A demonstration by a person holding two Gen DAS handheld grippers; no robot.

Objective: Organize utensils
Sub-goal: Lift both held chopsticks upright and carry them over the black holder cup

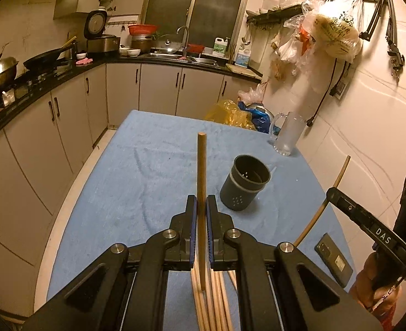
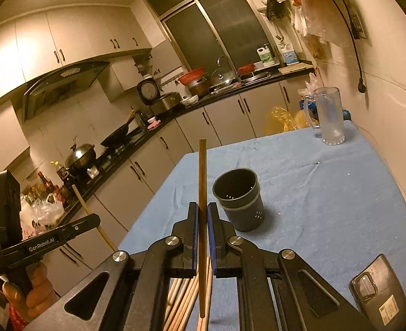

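Note:
My left gripper is shut on one wooden chopstick that stands upright between its pads. My right gripper is likewise shut on another upright chopstick. A dark grey utensil holder stands on the blue table, just ahead and to the right of both grippers; it shows again as the holder in the right wrist view. Several loose chopsticks lie on the cloth under the left gripper, and the same pile of chopsticks lies below the right one. The right gripper with its stick appears at the right of the left wrist view.
A glass mug stands at the table's far right corner near the wall. A black phone lies at the near right edge. The blue cloth covers the table; kitchen cabinets and a counter run along the left and back. Plastic bags sit behind the table.

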